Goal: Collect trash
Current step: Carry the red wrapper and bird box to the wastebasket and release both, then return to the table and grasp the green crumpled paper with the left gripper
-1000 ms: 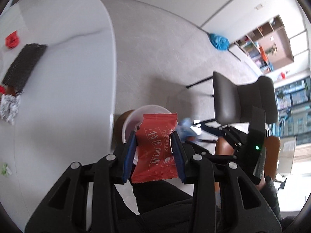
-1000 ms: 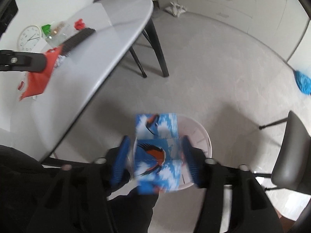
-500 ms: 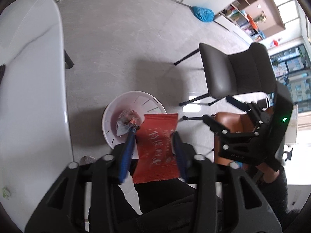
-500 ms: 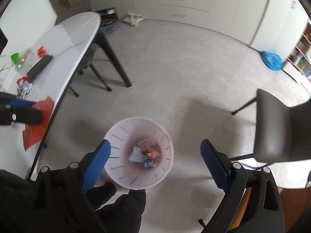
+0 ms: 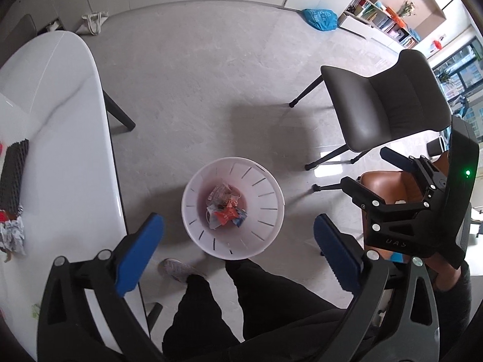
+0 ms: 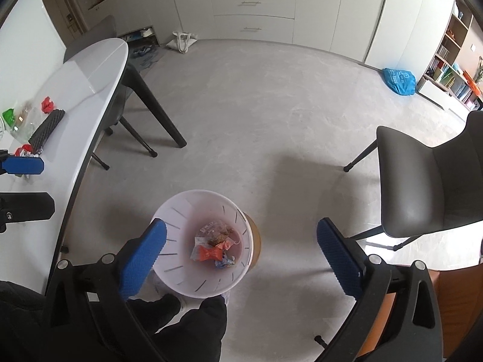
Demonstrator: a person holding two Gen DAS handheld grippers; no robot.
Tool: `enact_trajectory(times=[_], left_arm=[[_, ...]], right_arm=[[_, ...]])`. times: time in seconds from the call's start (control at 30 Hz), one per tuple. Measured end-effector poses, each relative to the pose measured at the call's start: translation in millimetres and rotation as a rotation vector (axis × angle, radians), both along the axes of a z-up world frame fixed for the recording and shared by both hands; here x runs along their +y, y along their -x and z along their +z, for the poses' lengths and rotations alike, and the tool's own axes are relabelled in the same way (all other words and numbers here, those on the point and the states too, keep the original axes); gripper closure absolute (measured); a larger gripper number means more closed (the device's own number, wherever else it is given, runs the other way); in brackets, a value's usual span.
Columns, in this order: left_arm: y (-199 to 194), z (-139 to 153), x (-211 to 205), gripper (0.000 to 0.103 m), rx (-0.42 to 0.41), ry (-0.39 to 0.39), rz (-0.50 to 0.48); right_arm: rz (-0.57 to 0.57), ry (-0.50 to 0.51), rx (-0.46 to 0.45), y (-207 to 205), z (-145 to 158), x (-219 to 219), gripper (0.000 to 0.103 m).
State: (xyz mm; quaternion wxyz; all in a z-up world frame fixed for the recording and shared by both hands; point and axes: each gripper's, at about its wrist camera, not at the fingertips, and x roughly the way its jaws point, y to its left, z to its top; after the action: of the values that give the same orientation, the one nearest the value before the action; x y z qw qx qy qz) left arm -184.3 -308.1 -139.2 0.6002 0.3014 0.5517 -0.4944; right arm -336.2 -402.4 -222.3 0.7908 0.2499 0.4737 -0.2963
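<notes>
A white slotted waste bin (image 5: 273, 208) (image 6: 181, 211) stands on the grey floor beside the white table. Wrappers lie in its bottom, among them a red wrapper (image 6: 212, 252) (image 5: 225, 215) and a blue one (image 6: 225, 262). My left gripper (image 5: 238, 241) hangs open and empty above the bin. My right gripper (image 6: 241, 249) is also open and empty above the bin; it shows at the right edge of the left wrist view (image 5: 404, 178). More trash lies on the table: crumpled foil (image 5: 13, 236), a red scrap (image 6: 46, 104), a green scrap (image 6: 8, 116).
The white table (image 5: 60, 138) (image 6: 78, 96) runs along the left, with a black textured pad (image 6: 48, 126) on it. A grey chair (image 5: 383, 111) (image 6: 428, 181) stands right of the bin. A brown seat (image 5: 389, 187) is close by. A blue bag (image 6: 398, 80) lies far off.
My left gripper opened and the red wrapper dropped into the bin. My right gripper let go of the blue wrapper earlier, and it now lies in the bin. Both grippers swung over the bin.
</notes>
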Motion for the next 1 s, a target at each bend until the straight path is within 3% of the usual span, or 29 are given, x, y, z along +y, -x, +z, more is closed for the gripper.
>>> enact_trajectory(times=[0.4, 0.7, 1.0], left_arm=[[-22, 10, 20, 0.008, -0.051, 0.024, 0.082], [-83, 32, 82, 0.008, -0.162, 0.065, 0.331], [-156, 39, 180, 0.008, -0.254, 0.061, 0.635]], right_arm=[[0.075, 0.018, -0.016, -27, 13, 9, 0.004], [0.264, 0.031, -0.102, -111, 42, 46, 0.002], [0.464, 0.043, -0.202, -197, 75, 106, 0.002]])
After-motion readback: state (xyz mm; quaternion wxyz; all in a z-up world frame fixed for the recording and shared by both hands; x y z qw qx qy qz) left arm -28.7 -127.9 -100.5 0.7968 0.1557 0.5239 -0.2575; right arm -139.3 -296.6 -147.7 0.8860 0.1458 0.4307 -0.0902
